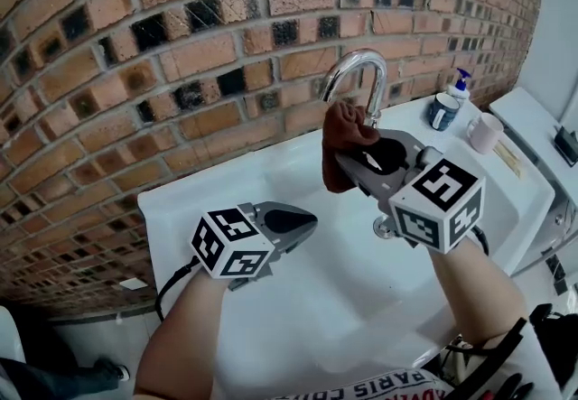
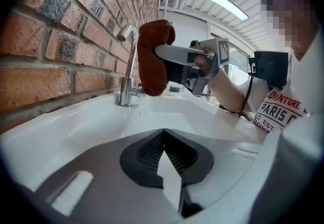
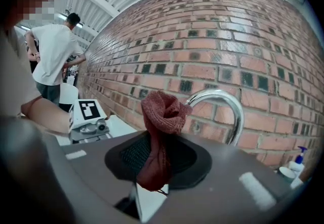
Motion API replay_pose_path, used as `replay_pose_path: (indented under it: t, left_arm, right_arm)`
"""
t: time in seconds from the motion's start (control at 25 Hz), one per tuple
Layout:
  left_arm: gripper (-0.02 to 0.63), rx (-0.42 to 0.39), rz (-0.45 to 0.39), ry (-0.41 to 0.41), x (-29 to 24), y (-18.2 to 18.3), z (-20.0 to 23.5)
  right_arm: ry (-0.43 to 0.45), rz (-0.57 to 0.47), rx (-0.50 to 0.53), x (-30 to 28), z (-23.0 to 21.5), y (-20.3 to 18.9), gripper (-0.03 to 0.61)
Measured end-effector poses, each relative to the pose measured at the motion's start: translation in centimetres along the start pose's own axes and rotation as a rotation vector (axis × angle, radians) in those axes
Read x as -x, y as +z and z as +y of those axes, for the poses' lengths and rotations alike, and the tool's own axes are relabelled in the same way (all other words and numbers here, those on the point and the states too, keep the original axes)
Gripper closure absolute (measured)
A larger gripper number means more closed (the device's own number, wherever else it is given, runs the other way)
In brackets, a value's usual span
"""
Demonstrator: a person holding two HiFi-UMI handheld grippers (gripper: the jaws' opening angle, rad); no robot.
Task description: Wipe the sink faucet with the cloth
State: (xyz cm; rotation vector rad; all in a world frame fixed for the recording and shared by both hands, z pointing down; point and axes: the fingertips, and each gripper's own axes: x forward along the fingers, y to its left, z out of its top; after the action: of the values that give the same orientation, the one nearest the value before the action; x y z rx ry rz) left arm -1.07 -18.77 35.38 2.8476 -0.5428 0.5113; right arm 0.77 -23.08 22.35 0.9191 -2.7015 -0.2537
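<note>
The right forearm rises over the sink (image 1: 181, 209), and the right tool (image 1: 350, 162) pinches a bunched red cloth (image 1: 346, 129) just beside the tip of the faucet (image 1: 357, 64) at the sink's back edge. The left tool (image 1: 305, 220) hovers low over the sink's left side, pressed together on nothing and aimed at the faucet.

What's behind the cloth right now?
The faucet arches right behind the cloth, with the brick wall beyond. The cloth covers the spout's tip in the right gripper view; whether they touch cannot be told.
</note>
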Motion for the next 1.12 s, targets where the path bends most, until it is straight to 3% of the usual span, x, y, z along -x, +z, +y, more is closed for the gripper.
replay_pose_path:
  t: [0.32,0.6,1.12]
  left_arm:
    - [0.614,-0.001,-0.001,-0.002,0.1,0.1,0.0]
    - [0.614,-0.002,-0.001,-0.002,0.1,0.1,-0.1]
    - [0.614,-0.001,-0.002,-0.001,0.1,0.1,0.0]
  right_arm:
    - [0.051,0.109,-0.097,-0.6,2.8,-6.8,0.488]
    - [0.152,0.186,-0.114,-1.6,4.1,-10.7,0.491]
    - [0.208,0.242,-0.116,-2.1,5.0,-13.0,0.494]
